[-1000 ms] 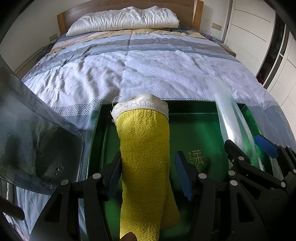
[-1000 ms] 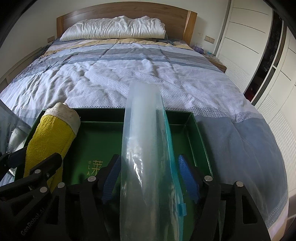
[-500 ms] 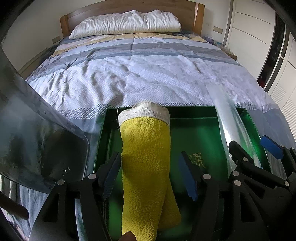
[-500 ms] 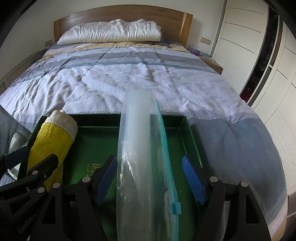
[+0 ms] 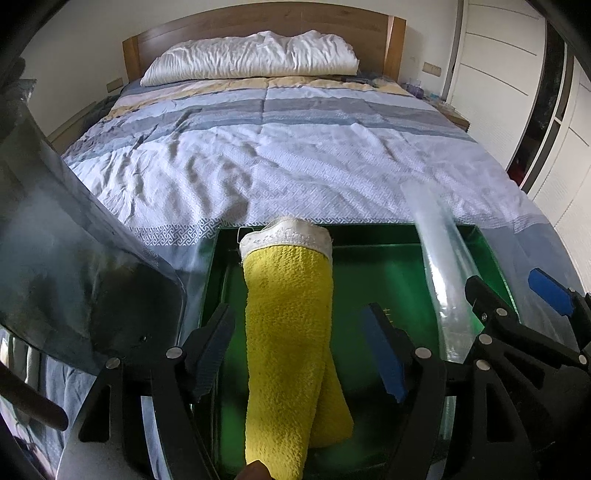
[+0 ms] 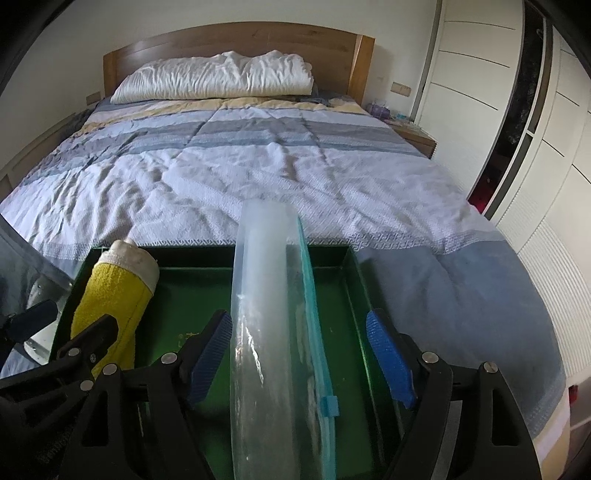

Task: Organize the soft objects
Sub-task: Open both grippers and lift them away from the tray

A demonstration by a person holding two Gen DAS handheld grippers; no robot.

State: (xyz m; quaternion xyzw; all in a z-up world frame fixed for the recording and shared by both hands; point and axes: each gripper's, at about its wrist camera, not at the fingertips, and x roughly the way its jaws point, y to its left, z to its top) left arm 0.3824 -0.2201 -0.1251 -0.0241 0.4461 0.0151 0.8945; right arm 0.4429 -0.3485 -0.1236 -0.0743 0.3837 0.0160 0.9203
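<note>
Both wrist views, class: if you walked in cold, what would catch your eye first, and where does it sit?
The rolled yellow towel with its white end stands out, lying between the open fingers of the left gripper over the green tray. Beside it, a clear zip bag rises between the open fingers of the right gripper. Behind both stretches a striped quilt up to a white pillow.

Rolled towel [image 5: 288, 332]: yellow terry cloth, nubbly and matt, with a white woven hem. Bag [image 6: 273, 332]: clear glossy plastic with a blue zip strip. Tray [image 5: 369, 236]: dark green, smooth, glossy. Left gripper [image 5: 299, 347] and right gripper [image 6: 299, 354]: matt black plastic, ribbed blue pads, metal rivets. Bedspread [image 6: 258, 166]: crinkled woven cloth. Headboard [image 5: 258, 22]: smooth wood.
</note>
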